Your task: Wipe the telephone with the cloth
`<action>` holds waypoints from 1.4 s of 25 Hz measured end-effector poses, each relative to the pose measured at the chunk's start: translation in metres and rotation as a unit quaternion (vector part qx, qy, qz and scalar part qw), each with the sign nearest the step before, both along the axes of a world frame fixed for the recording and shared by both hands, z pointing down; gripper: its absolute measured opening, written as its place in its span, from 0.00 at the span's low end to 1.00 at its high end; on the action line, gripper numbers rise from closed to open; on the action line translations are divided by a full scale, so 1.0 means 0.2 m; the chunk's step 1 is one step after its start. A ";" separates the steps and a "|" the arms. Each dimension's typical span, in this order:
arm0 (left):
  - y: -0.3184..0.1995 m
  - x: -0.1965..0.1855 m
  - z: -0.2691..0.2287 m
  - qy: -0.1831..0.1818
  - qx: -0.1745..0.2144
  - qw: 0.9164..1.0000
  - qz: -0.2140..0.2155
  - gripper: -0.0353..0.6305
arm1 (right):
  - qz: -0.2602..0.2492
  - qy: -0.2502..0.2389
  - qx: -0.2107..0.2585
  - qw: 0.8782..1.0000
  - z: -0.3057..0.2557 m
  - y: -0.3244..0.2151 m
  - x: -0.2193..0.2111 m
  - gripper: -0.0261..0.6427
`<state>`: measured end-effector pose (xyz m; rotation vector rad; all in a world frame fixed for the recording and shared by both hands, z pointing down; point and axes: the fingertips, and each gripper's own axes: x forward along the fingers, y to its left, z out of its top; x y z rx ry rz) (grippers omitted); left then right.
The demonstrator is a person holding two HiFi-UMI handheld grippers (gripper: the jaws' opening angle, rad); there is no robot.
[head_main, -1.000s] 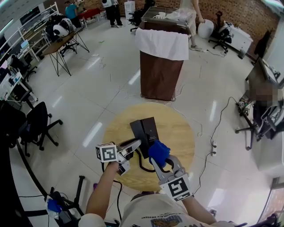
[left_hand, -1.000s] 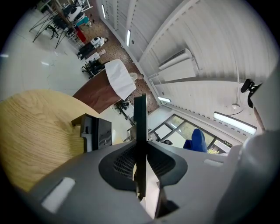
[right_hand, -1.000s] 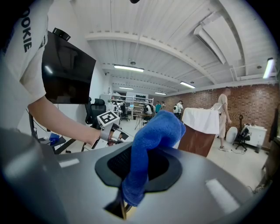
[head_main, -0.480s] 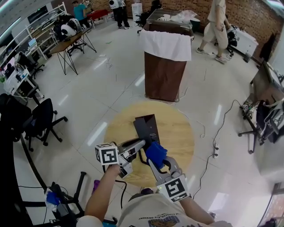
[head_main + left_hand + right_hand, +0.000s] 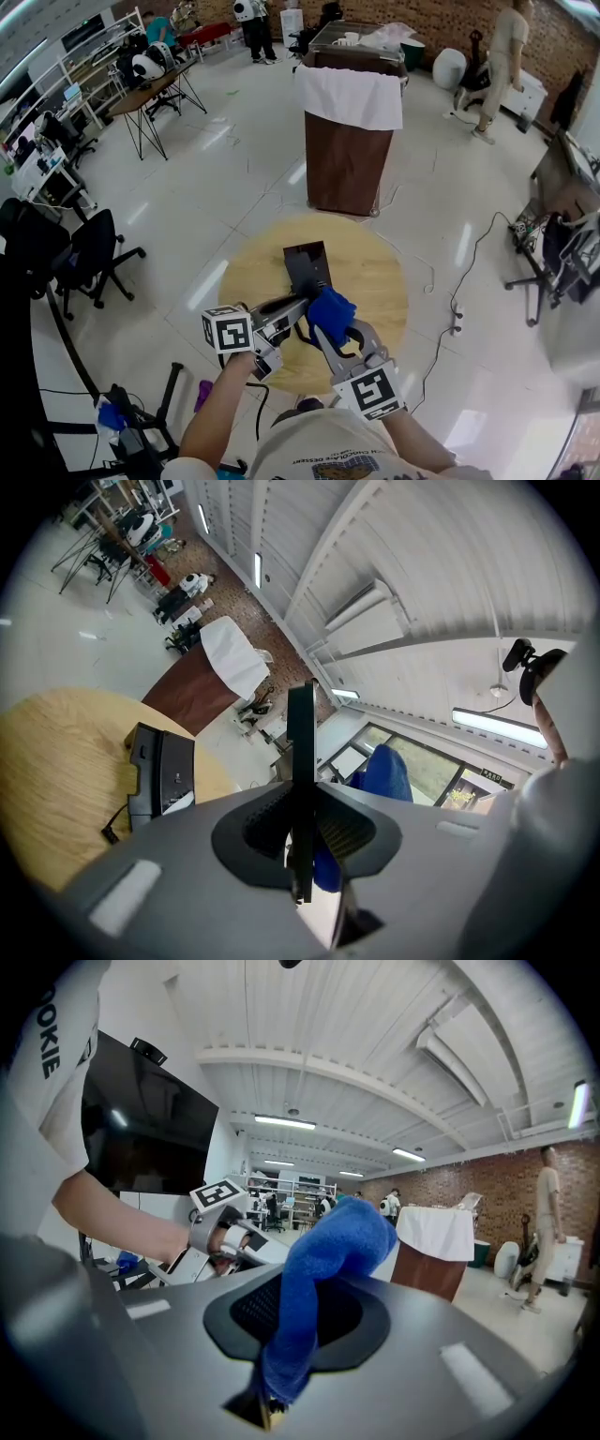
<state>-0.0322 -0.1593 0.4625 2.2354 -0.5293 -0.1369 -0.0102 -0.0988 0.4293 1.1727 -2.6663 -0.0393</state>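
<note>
- Blue cloth (image 5: 330,312): a bunched, fuzzy fabric, pinched low between the jaws of the right gripper (image 5: 337,336). Its loose bulk rose past the jaw tips and folded over. It was held above the near half of the table, just beside the handset; whether the two touched could not be told.
- Right gripper: its jaws were drawn in narrow and clamped on the blue cloth. It reached forward from the lower right of the head view.
- Left gripper (image 5: 292,307): its jaws were narrow and clamped on a black handset (image 5: 301,761). The left gripper view showed the handset edge-on, as a thin upright slab between the pads. The person's bare forearm (image 5: 217,412) was behind the gripper.
- Handset: raised clear of the tabletop and off the telephone base. A black cord (image 5: 300,336) looped beneath it over the wood.
- Telephone base (image 5: 307,265): black, lying flat near the middle of the table, beyond both grippers and apart from the cloth.
- Round table (image 5: 380,281): pale wood grain, standing on a glossy white floor (image 5: 225,178).
- Brown stand (image 5: 342,155): stood beyond the table, with a white drape (image 5: 349,97) hanging over its top edge.
- Black office chair (image 5: 89,253): stood at the left of the head view, well apart from the table.
- Person (image 5: 502,56): stood far off at the upper right, near the brick wall.
</note>
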 end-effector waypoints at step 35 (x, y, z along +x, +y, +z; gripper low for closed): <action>0.20 0.05 -0.08 -0.076 0.054 0.995 0.029 0.15 | -0.016 0.005 0.119 0.993 -0.50 -0.18 -0.08 0.13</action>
